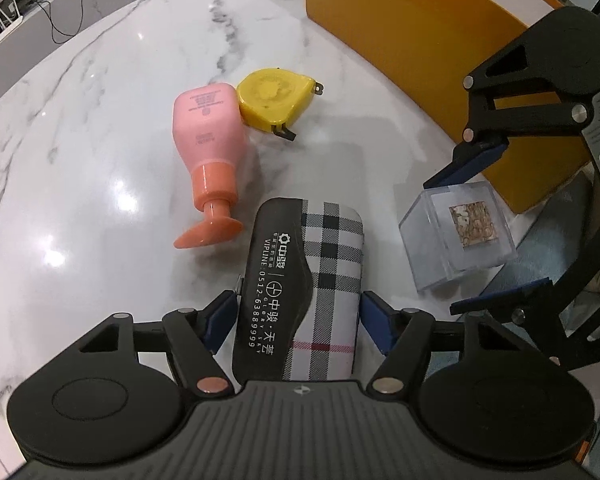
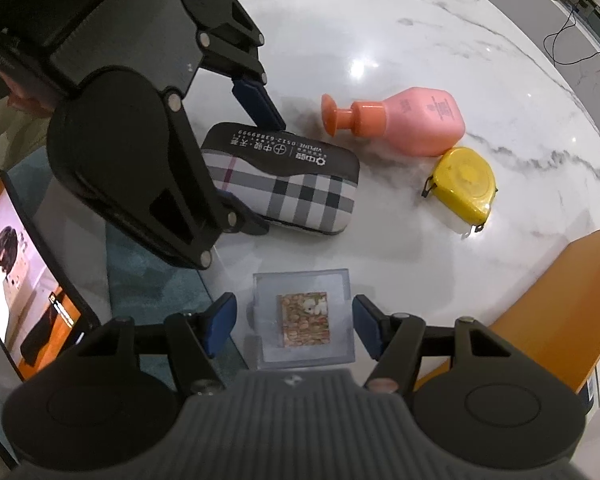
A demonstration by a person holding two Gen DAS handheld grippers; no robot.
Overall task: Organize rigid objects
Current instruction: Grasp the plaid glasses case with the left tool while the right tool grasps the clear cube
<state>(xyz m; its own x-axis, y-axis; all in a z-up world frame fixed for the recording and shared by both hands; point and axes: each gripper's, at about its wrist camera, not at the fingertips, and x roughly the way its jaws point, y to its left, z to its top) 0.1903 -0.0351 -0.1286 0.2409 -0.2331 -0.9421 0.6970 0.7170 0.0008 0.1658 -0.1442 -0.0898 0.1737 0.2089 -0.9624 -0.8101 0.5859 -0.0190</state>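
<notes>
A plaid glasses case (image 1: 324, 276) with a black printed flap lies on the marble table (image 1: 100, 184). My left gripper (image 1: 300, 318) straddles its near end, and the blue pads (image 1: 224, 316) lie against both long sides. A clear plastic cube (image 2: 304, 316) with a patterned square inside sits at the table's edge. My right gripper (image 2: 294, 322) stands open around it, with a gap showing at the left pad (image 2: 220, 320). A pink pump bottle (image 1: 208, 140) lies on its side beside a yellow tape measure (image 1: 274, 96). Neither gripper touches them.
An orange box (image 1: 412, 40) stands at the far right of the table, just behind the cube. Off the table's edge are a teal floor (image 2: 148, 280) and a lit screen (image 2: 16, 280). Cables and a white rack (image 1: 4, 24) lie beyond the far edge.
</notes>
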